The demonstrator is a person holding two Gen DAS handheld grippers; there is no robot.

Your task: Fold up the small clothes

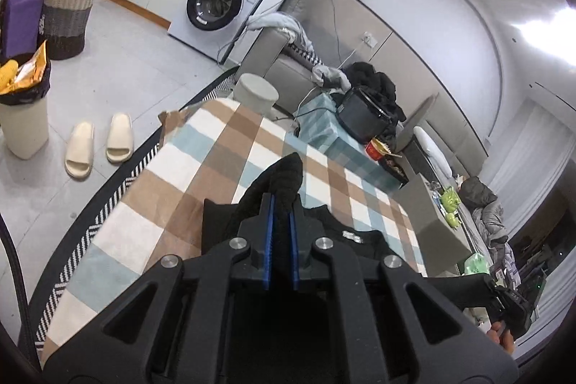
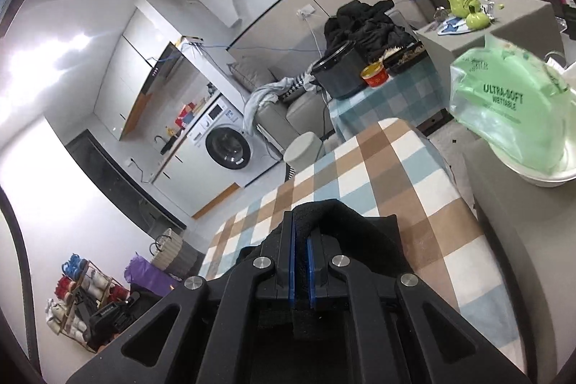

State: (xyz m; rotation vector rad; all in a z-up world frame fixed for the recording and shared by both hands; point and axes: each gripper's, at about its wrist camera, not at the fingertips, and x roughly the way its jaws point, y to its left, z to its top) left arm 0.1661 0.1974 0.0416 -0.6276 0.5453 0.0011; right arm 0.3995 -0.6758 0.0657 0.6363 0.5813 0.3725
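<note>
A: While the black garment (image 1: pixel 284 175) lies bunched on the checked cloth (image 1: pixel 151 175) covering the tabletop, where do the tools sit?

B: The left hand-held gripper (image 1: pixel 281 204) has its blue-lined fingers (image 1: pixel 270 215) pressed in on a raised fold of that garment, and dark knit pokes out past the tips. In the right wrist view the right hand-held gripper (image 2: pixel 301 229) is likewise clamped on a fold of the black garment (image 2: pixel 334 215), which arches over its fingertips.

A: And the edges?

B: From the left wrist view the cloth's left edge hangs over a striped rug (image 1: pixel 118 189), and its far corner ends just beside a pale round stool (image 1: pixel 255 92). Bare checks lie ahead of the garment and to its left. On the right, a second tabletop in a teal check (image 1: pixel 324 128) stands near, carrying a dark cooker pot (image 1: pixel 363 117) and a red cup (image 1: pixel 376 148).

A: Anything crowding the right side?

B: In the right wrist view a grey block (image 2: pixel 522 240) stands just beside the cloth's right edge, with a white bowl (image 2: pixel 540 177) on it holding a green wipes pack (image 2: pixel 504 103). Open floor lies to the left, with two cream slippers (image 1: pixel 97 146) and a washing machine (image 1: pixel 219 2) well apart.
</note>
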